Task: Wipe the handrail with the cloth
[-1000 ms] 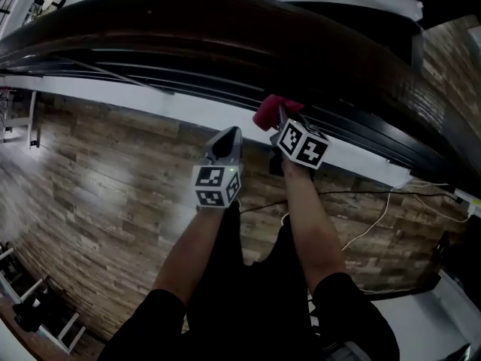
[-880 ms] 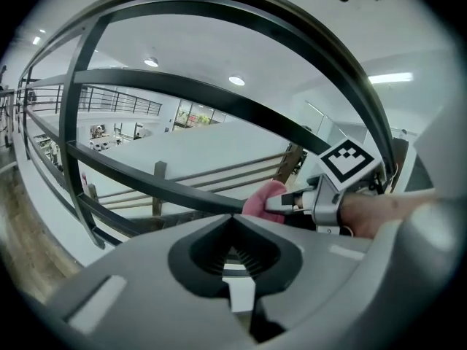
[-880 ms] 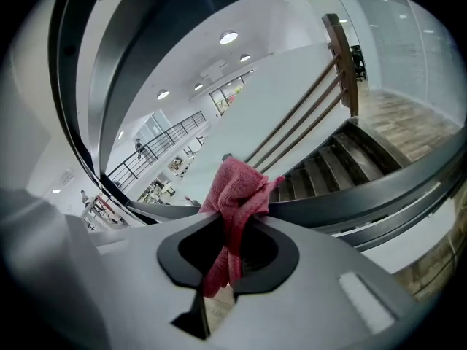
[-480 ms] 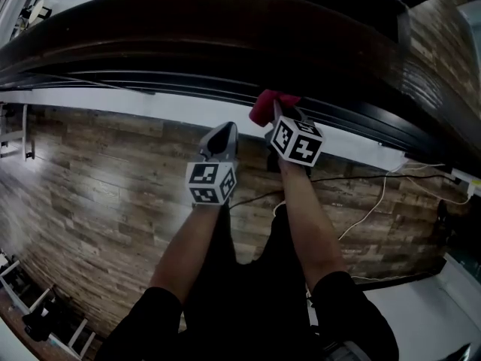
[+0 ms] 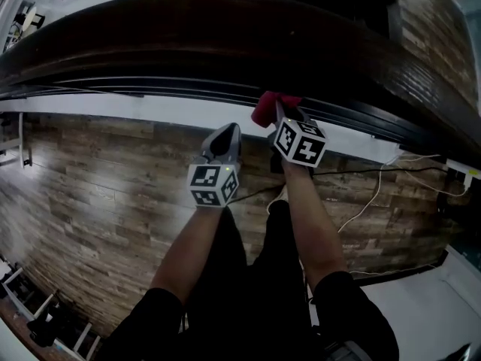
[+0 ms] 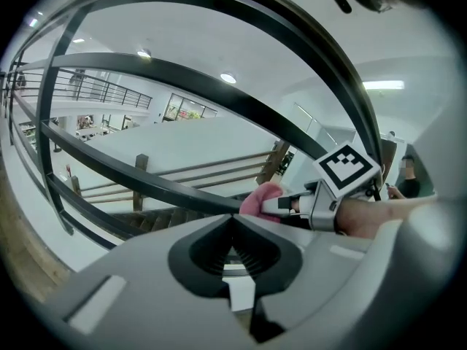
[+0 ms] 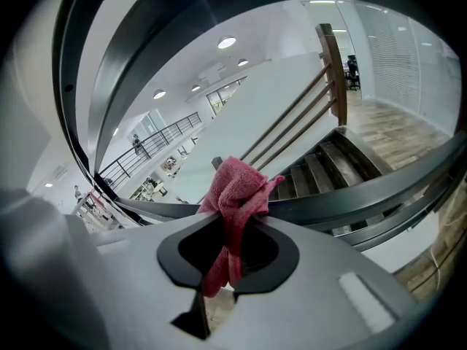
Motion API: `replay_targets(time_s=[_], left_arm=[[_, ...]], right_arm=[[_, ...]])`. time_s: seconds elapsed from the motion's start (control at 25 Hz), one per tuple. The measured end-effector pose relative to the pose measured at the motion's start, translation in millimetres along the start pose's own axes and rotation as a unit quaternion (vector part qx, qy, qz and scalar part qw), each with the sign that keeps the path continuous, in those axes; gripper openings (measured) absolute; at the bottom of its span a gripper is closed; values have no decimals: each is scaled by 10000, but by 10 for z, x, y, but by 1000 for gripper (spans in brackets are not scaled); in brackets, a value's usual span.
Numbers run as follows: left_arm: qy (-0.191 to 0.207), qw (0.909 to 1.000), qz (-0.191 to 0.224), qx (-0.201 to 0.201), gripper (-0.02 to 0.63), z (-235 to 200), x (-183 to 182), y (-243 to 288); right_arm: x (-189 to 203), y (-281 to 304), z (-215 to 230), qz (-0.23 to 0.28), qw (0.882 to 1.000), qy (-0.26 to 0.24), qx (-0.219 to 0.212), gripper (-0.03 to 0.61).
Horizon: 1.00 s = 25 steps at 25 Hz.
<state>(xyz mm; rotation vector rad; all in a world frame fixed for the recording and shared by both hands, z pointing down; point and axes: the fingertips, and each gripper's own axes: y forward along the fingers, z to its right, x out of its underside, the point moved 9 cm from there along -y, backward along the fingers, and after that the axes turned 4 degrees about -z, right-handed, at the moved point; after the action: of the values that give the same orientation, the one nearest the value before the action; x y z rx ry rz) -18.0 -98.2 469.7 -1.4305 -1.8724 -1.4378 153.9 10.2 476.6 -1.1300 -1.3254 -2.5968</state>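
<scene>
The dark wooden handrail (image 5: pixel 225 36) spans the far side, above the plank floor (image 5: pixel 98 171). The right gripper (image 7: pixel 232 228), its jaws pinching the red cloth (image 7: pixel 235 188), raises the bunched cloth to the rail's near edge, probably to start wiping; contact cannot be confirmed. The left gripper (image 6: pixel 233 221), its jaws pressed together on nothing, hangs just left and nearer, likely kept clear.

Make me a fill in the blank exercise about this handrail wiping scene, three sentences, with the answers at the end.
1. The tool clamped on the red cloth is the person's ___ one.
2. The left tool has its jaws together and holds ___.
3. In the head view, the red cloth sits at the lower edge of the dark, curved ___.
Missing words: right; nothing; handrail.
</scene>
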Motion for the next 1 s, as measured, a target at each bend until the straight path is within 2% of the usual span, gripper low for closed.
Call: replay_targets(time_s=[0.24,0.4,0.56,0.8,1.0], left_arm=[[175,9991,-164,358,0,154,20,171],[370,9970,-279,626,0,343,45,303],[765,9932,-374,789,0,542,69,370],[862,9915,-432,878,0,805,144,511],[930,9905,-427,914,0,1191,230,638]], right_arm=[[-9,-192,281,132,9994,-32,312,41],[-4,-295,429,208,9990,220,324,41],[-1,-397,569,273,9984,298,386,41],[-12,-569,914,332,9973,291,580,41],[-49,-745,1282,319,9972,439,513,42]])
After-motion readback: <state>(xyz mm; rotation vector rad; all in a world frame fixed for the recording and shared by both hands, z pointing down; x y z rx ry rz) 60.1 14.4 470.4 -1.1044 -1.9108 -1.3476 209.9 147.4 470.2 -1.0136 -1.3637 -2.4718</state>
